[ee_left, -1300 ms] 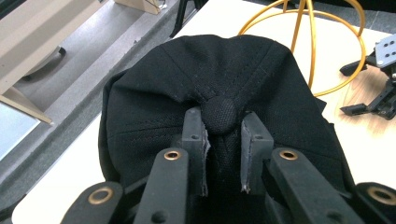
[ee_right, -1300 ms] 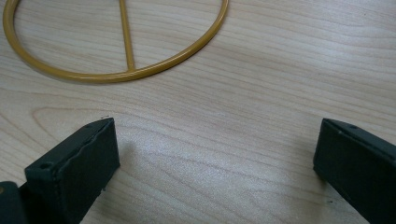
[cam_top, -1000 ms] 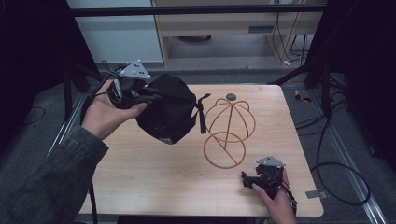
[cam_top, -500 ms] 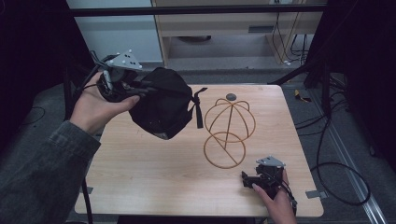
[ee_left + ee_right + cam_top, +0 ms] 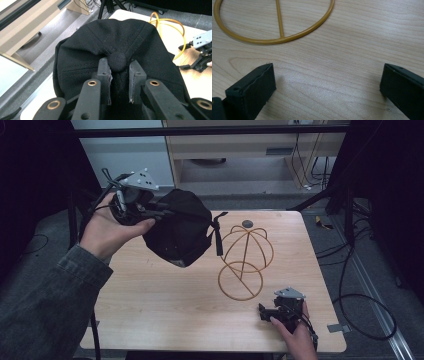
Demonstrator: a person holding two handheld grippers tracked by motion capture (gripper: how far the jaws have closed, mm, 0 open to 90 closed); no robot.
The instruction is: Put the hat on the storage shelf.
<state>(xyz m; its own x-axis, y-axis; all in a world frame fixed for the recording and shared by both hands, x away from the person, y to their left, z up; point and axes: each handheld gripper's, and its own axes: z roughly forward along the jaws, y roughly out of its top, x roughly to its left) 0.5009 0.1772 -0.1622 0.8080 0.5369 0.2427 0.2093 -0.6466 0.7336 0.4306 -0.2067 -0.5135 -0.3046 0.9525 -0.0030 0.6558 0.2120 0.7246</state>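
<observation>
A black cap [image 5: 180,230] hangs in the air over the table's left rear part, held by my left gripper [image 5: 150,212]. In the left gripper view the two black jaws pinch the cap's crown [image 5: 117,47] on either side of the round top button [image 5: 118,62]. The left gripper [image 5: 119,75] is shut on that fabric. A gold wire hat stand [image 5: 245,257] rises at the table's middle, right of the cap. My right gripper [image 5: 272,312] rests near the front right edge, open. Its wide-set jaws frame bare wood below the stand's base ring [image 5: 274,38].
The wooden table [image 5: 165,315] carries a small dark round disc [image 5: 247,223] near its back edge. Cables run over the floor at the right. A pale cabinet stands behind the table. The cap's black strap [image 5: 218,235] dangles close to the wire stand.
The left hand has lifted the cap a little higher and slightly leftward, away from the table top. The right gripper has stayed put.
</observation>
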